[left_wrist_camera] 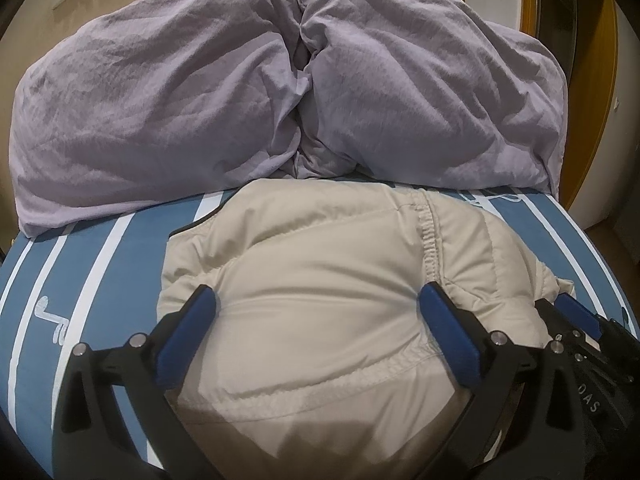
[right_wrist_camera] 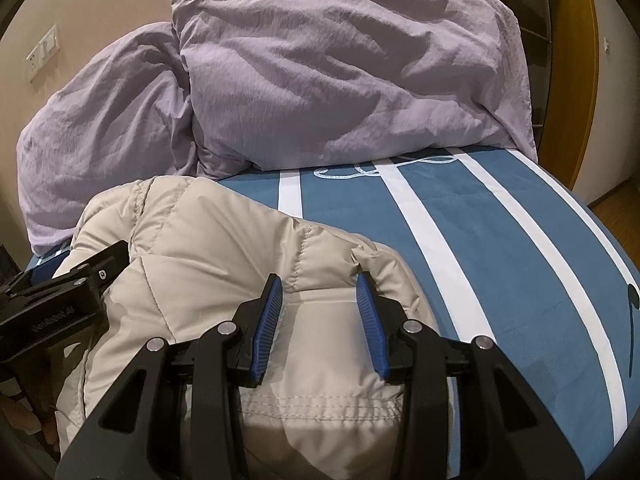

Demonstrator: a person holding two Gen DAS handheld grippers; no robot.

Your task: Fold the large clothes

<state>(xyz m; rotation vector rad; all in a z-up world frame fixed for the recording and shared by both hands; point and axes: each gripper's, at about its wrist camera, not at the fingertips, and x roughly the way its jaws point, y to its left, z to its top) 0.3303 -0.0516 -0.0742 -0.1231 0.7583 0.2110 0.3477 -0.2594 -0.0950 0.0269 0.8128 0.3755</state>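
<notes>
Jacket (left_wrist_camera: 320,280), beige puffer, bunched on the striped bed sheet (left_wrist_camera: 100,260), near edge, purple duvet (left_wrist_camera: 160,100) heaped beyond it. Long axis looks left-right, though I can't be sure (fisheye). Left gripper (left_wrist_camera: 316,304) sits over the jacket's middle, jaws spread wide, blue pads flanking the bulge, nothing pinched. Right gripper (right_wrist_camera: 320,288) at the jacket's right end, half open, a fold of fabric between the pads; whether it's pinched, cannot tell. Both grippers equally close.
</notes>
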